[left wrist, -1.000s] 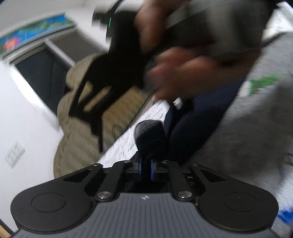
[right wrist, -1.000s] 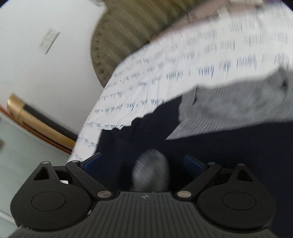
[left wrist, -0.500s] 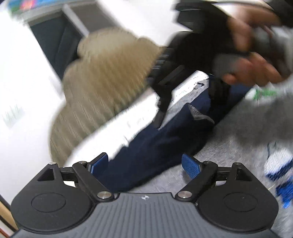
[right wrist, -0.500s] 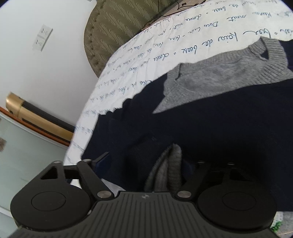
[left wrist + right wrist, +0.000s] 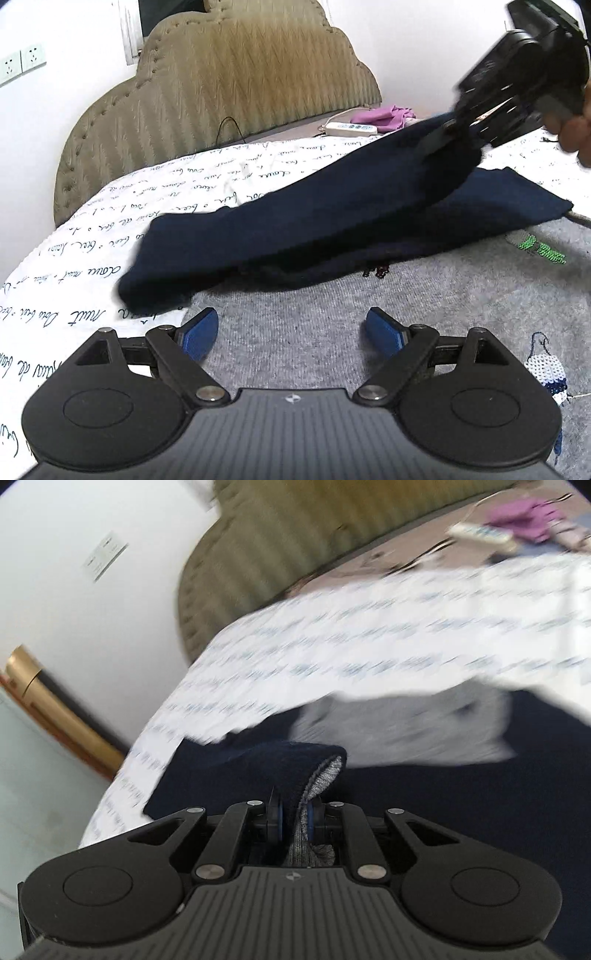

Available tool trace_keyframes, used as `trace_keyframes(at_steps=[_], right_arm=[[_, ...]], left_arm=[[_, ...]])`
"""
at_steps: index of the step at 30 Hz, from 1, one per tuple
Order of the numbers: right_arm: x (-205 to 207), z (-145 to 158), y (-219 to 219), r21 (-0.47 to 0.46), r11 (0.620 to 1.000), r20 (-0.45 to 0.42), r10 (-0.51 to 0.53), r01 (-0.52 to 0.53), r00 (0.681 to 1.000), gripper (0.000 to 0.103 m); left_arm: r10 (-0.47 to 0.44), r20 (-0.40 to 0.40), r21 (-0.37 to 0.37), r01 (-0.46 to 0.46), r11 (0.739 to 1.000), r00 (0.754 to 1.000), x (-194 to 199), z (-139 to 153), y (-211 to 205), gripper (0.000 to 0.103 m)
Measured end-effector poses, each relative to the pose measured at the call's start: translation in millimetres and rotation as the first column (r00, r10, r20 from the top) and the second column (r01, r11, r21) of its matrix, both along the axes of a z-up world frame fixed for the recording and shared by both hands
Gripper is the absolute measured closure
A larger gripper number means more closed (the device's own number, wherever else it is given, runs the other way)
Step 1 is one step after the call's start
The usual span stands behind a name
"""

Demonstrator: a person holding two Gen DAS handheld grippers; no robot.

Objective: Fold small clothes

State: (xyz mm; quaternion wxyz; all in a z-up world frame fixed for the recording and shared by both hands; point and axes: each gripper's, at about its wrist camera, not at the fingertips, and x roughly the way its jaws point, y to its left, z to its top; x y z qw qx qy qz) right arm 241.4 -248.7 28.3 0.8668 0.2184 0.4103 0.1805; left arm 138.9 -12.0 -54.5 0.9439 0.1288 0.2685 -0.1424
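Observation:
A small knit sweater lies on the bed, grey body [image 5: 369, 295] with beaded patches and a navy sleeve [image 5: 295, 229]. My left gripper [image 5: 291, 332] is open and empty, low over the grey body. My right gripper [image 5: 295, 819] is shut on a fold of the navy and grey knit [image 5: 317, 771]. In the left wrist view it [image 5: 454, 129] lifts the navy sleeve up at the far right, so the sleeve slopes across the sweater.
The bed has a white sheet with script print [image 5: 110, 236] and an olive padded headboard [image 5: 221, 85]. A power strip [image 5: 351, 128] and purple cloth [image 5: 384, 114] lie on the bedside surface. A white wall with sockets [image 5: 22, 61] is at left.
My left gripper let go of the navy knit, opened and dropped to the grey body. My right gripper closed on the sleeve's edge and is pulling it up and across; its view is blurred.

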Motion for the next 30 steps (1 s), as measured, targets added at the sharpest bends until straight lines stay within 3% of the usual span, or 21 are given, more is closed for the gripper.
trace_keyframes(at_steps=[7,15,17,19,20,23,27,29,30], right_arm=[[-17.3,-9.4,-100.7,-0.071,0.980,-0.065,-0.188,0.183,0.980,0.087],[-20.8,-42.7,-113.7,-0.077,0.975,-0.117,-0.217,0.209,0.969,0.085],[-22.2,-43.0,-117.4,-0.044,0.973,-0.109,-0.231,0.227,0.967,0.076],[-27.0,-38.1,-122.5,-0.009,0.970,-0.102,-0.244,0.245,0.964,0.044],[-30.8,-36.9,-127.5,0.024,0.966,-0.096,-0.254,0.258,0.962,0.042],[-40.7,-34.5,-136.4,0.060,0.960,-0.095,-0.269,0.275,0.958,0.042],[-50.0,-38.4,-129.4,0.033,0.968,-0.119,-0.243,0.249,0.963,0.045],[-51.6,-39.4,-121.7,-0.001,0.975,-0.113,-0.221,0.222,0.969,0.054],[-51.2,-39.6,-117.6,-0.029,0.977,-0.112,-0.212,0.210,0.971,0.068]], left_arm=[[-0.021,-0.014,0.020,0.021,1.000,1.000,6.0,-3.8,-5.8,0.015],[-0.035,0.013,0.021,0.034,0.999,0.999,7.0,3.2,-4.9,0.015],[-0.068,0.063,0.003,0.068,0.998,0.996,5.4,16.3,-3.2,0.015],[-0.082,0.097,-0.034,0.086,0.996,0.992,13.9,34.6,-2.0,0.015],[-0.087,0.099,-0.061,0.094,0.994,0.991,20.2,41.5,-1.5,0.015],[-0.085,0.072,-0.121,0.093,0.988,0.994,51.2,48.6,-3.7,0.015],[-0.048,-0.046,-0.145,0.041,0.989,0.998,94.8,30.0,-13.5,0.015],[-0.043,-0.072,-0.135,0.033,0.990,0.996,106.1,19.3,-21.5,0.015],[-0.034,-0.083,-0.114,0.025,0.993,0.996,111.7,13.8,-27.2,0.015]])
